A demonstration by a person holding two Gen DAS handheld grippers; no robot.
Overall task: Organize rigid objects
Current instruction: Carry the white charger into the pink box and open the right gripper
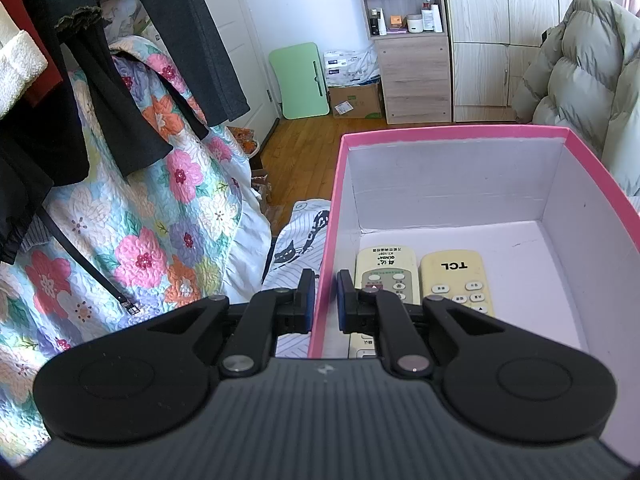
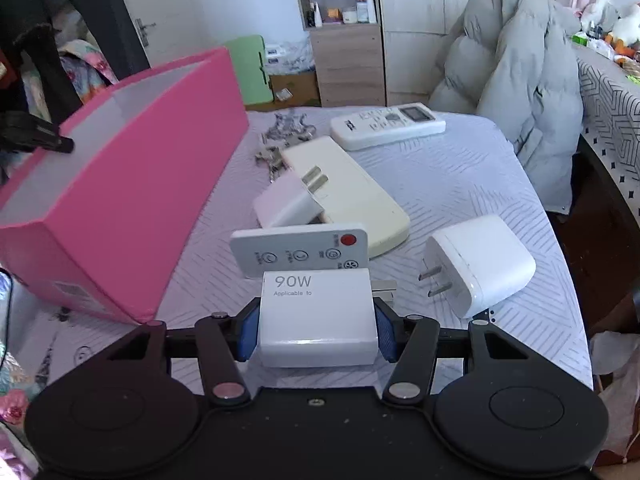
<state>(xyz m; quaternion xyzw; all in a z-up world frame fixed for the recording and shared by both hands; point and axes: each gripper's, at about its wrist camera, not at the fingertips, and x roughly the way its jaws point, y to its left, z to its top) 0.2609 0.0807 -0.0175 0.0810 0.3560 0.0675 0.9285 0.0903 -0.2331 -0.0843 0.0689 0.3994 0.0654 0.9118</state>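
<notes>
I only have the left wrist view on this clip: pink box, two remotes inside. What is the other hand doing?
Observer: The right gripper has a white 90W charger between its blue pads, which touch both of its sides.
Operator: What else is waiting outside the box?
Observer: On the table: a small white remote with a red button, a cream remote with a pinkish plug adapter lying on it, another white charger, and a white remote with a screen at the far edge.
Operator: And my left gripper, from that side?
Observer: The left gripper is clamped on the pink box wall, visible at the box's left rim.
</notes>
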